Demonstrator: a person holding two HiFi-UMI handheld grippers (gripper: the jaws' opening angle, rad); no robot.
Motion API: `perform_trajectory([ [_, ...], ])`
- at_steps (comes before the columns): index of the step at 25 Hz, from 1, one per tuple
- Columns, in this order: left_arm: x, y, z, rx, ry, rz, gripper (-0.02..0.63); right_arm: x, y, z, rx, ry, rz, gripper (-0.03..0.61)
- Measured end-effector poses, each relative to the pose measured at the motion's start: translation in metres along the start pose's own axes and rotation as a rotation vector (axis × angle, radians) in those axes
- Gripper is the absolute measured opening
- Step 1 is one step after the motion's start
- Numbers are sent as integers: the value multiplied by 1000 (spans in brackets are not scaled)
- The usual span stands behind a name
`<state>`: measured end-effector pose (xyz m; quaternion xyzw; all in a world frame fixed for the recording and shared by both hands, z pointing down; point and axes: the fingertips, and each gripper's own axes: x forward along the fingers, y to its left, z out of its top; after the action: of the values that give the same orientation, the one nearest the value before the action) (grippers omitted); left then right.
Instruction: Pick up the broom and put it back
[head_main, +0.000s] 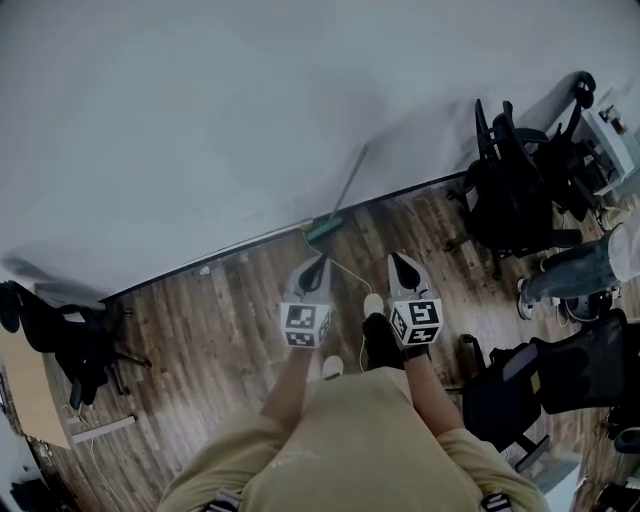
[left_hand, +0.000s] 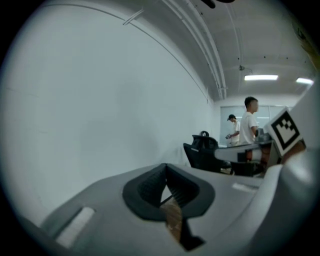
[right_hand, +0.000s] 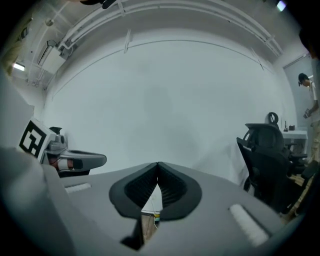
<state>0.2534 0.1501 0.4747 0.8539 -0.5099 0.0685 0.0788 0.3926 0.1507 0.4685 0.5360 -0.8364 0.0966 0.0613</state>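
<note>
**Inspector A:** Surfaces and materials?

**Inspector B:** Wood-plank floor (head_main: 220, 310), brown with a streaked grain. It meets a plain, smooth white wall (head_main: 200, 120) along a thin dark baseboard (head_main: 250, 243). Black office chairs (head_main: 510, 195) stand at the right of the frame.

**Inspector A:** The broom?

**Inspector B:** The broom (head_main: 340, 200) stands just above the frame's centre, leaning on the wall. It has a slim, straight grey handle with a green collar near its lower end. The long axis runs diagonally. The lower end is at the wall's foot and the handle tip points to the upper right. The head itself is too small to make out, and it lies just above the left jaw tips in the frame.

**Inspector A:** Hand-held grippers?

**Inspector B:** The left hand-held gripper (head_main: 320, 262) and the right hand-held gripper (head_main: 400, 257) are side by side below the broom, both pointing toward the wall. Each has a grey shell, ribbed black pads and a marker cube behind. Each gripper's own view shows its jaws clenched, tips meeting, with nothing held. Neither one touches the broom.
</note>
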Motion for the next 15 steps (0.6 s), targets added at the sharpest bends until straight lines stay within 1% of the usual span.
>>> perform_trajectory([
  [2,26,9,-2,29,13,18,0,31,-19,6,19,-4,23,5],
  [4,50,28,12,25,7,67,0,62,-31,19,25,1,78,5],
  [7,89,41,54,31,-53,112,0,99,-59,46,36,-15,144,5],
  [9,122,44,80,45,-88,122,0,124,-82,61,50,-37,164,5],
  [10,139,45,88,54,-91,129,0,136,-93,66,56,-42,169,5],
  [12,171,39,90,50,-73,129,0,155,-113,68,61,-38,185,5],
  [15,210,14,63,1,12,64,0,170,-141,54,94,-10,198,5],
])
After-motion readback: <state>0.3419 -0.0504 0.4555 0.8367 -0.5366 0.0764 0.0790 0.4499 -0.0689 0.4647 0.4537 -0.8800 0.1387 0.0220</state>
